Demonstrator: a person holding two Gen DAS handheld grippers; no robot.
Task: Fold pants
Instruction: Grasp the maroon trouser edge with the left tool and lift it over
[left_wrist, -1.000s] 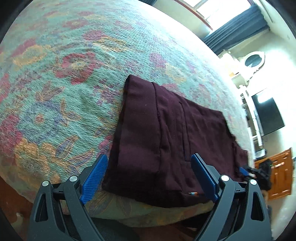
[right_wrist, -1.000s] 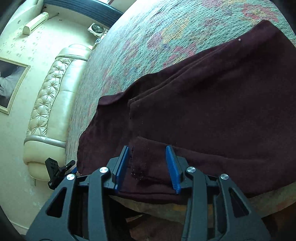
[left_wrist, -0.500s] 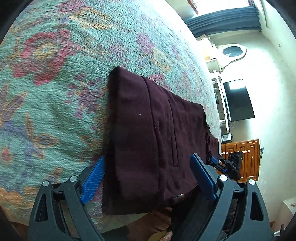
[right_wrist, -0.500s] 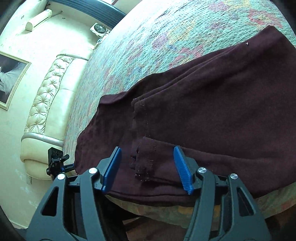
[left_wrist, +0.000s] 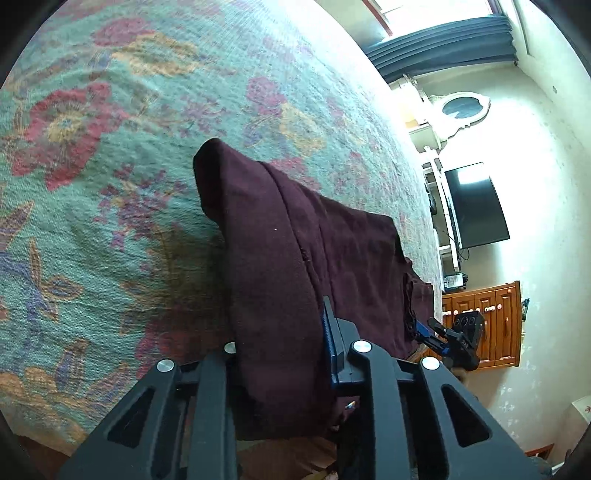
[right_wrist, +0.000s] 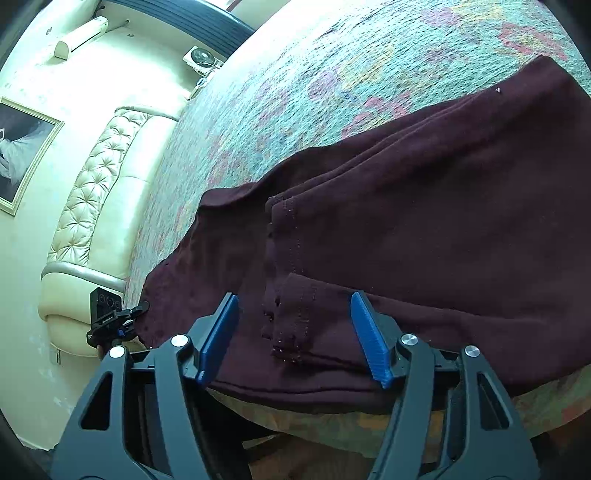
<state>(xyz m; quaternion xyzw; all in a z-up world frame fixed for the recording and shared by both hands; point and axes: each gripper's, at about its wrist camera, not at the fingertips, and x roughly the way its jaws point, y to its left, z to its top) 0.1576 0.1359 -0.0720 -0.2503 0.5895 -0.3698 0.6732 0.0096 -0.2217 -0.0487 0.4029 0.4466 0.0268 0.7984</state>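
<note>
Dark maroon pants (left_wrist: 354, 251) lie folded on a floral bedspread (left_wrist: 110, 147), near the bed's front edge. My left gripper (left_wrist: 280, 332) is closing on the near left fold, and the cloth stands bunched and raised between its jaws, hiding the left pad. At the other end, my right gripper (right_wrist: 295, 325) is opening; the stitched hem of the pants (right_wrist: 424, 221) lies between its blue pads without touching them. Each gripper also shows small in the other's view: the right gripper (left_wrist: 447, 339) and the left gripper (right_wrist: 110, 317).
The bedspread (right_wrist: 332, 74) stretches far beyond the pants. A tufted cream headboard (right_wrist: 92, 192) and a framed picture (right_wrist: 22, 147) are at one side. A wall television (left_wrist: 476, 206) and a wooden cabinet (left_wrist: 491, 317) stand at the other. The bed's edge drops off just under both grippers.
The left jaws went from wide apart to pinching the pants' fold, which now bunches up. The right jaws spread wider and let go of the hem.
</note>
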